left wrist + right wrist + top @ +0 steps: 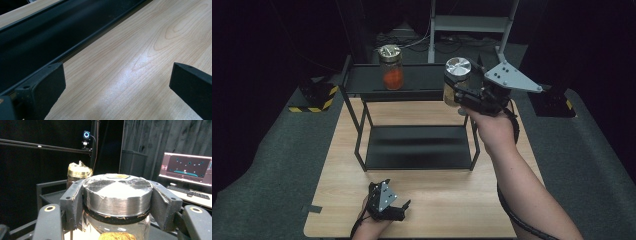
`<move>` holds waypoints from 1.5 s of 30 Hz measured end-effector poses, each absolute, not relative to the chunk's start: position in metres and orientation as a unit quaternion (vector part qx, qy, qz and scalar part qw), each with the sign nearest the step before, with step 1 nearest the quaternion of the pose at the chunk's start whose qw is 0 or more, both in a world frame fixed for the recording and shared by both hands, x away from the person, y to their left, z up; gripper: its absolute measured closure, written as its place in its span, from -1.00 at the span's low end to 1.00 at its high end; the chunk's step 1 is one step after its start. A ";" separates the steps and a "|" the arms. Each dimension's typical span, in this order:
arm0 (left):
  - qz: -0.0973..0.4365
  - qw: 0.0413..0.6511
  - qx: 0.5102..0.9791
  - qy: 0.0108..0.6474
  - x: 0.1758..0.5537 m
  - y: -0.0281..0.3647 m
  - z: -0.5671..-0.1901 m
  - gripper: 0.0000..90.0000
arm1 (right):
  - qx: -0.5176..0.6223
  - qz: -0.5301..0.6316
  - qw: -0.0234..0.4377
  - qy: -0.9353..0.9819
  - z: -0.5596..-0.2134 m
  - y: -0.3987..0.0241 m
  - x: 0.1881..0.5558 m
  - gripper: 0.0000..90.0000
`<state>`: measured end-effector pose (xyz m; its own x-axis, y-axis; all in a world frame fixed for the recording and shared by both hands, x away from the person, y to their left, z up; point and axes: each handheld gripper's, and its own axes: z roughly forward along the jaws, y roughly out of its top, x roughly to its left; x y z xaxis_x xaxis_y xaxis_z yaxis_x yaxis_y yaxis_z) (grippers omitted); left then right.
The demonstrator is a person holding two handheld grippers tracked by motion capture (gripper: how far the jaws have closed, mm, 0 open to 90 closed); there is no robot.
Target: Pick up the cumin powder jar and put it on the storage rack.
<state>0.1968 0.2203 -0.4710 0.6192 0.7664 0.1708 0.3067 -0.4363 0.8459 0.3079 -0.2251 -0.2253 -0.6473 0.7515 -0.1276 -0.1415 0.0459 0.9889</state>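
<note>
Between the right gripper's (pixel 462 87) jaws, clamped at its silver lid, hangs a glass jar (pixel 455 85) beside the rack's top shelf (pixel 422 79). It could clip the shelf rail or slip. Far below, the left gripper (pixel 398 207) rests open.

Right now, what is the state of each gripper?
Left gripper: open, holding nothing, over the table.
Right gripper: shut on the silver-lidded jar.

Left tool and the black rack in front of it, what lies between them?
Bare wooden table: the high view shows nothing between the left tool and the rack.
</note>
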 end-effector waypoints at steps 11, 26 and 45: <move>0.279 0.414 0.799 0.335 0.196 0.221 -0.471 -0.98 | 0.251 0.646 0.347 0.632 -0.223 -0.212 0.322 -0.24; 0.275 0.422 0.795 0.339 0.197 0.225 -0.472 -0.98 | 0.268 0.651 0.344 0.622 -0.229 -0.198 0.355 -0.24; 0.272 0.427 0.792 0.341 0.197 0.227 -0.473 -0.98 | 0.288 0.642 0.348 0.619 -0.235 -0.185 0.380 -0.24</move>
